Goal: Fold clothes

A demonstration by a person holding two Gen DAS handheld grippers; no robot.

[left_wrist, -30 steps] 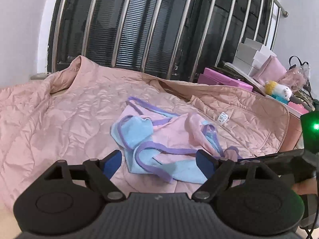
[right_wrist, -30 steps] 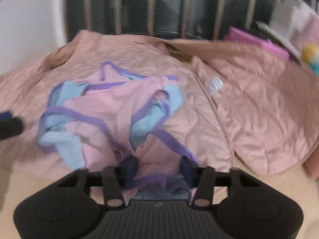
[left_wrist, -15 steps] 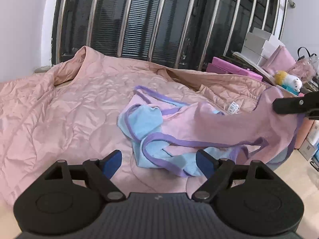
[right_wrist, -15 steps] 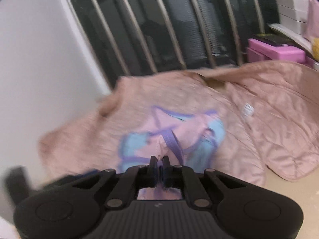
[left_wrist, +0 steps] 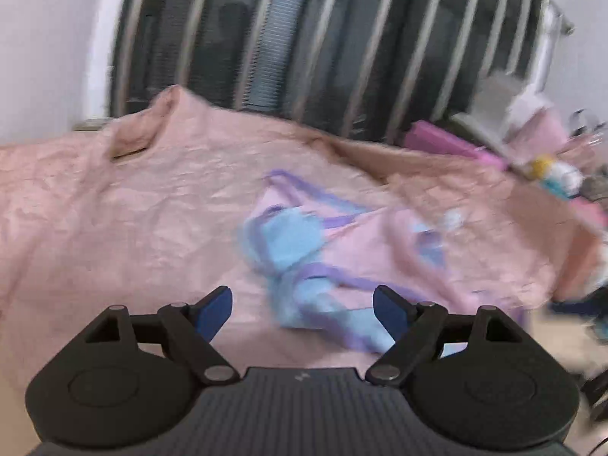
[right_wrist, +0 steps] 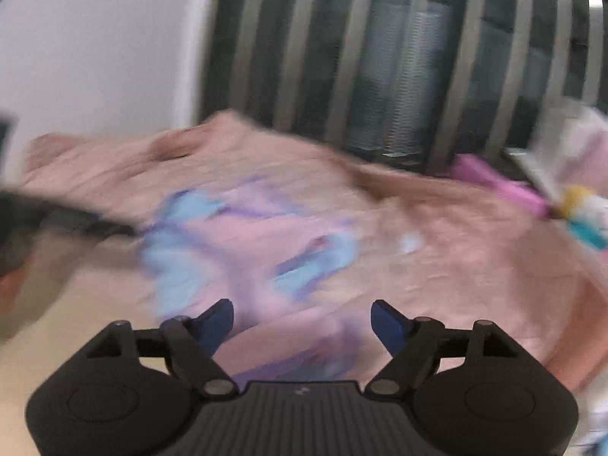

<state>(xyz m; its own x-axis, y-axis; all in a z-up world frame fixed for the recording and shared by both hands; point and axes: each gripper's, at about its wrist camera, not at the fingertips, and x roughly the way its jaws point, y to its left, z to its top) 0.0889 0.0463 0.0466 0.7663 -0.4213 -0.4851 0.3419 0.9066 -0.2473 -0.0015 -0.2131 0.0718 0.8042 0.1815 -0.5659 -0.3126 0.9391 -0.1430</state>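
A rumpled pink quilted bedspread [left_wrist: 114, 205] fills both blurred views. On it lies a crumpled pink garment with light-blue panels and purple trim [left_wrist: 334, 250], just ahead of both tools. The left tool [left_wrist: 303, 309] stands wide, gripping nothing. The right tool [right_wrist: 303, 321] is opening, its blue pads off the cloth.

quilt: pink [left_wrist: 125, 205], crumpled, spread flat
bars: metal [left_wrist: 364, 49], before dark window
box: magenta [right_wrist: 497, 182] (blurred)
toy: yellow-white [left_wrist: 556, 174], far right
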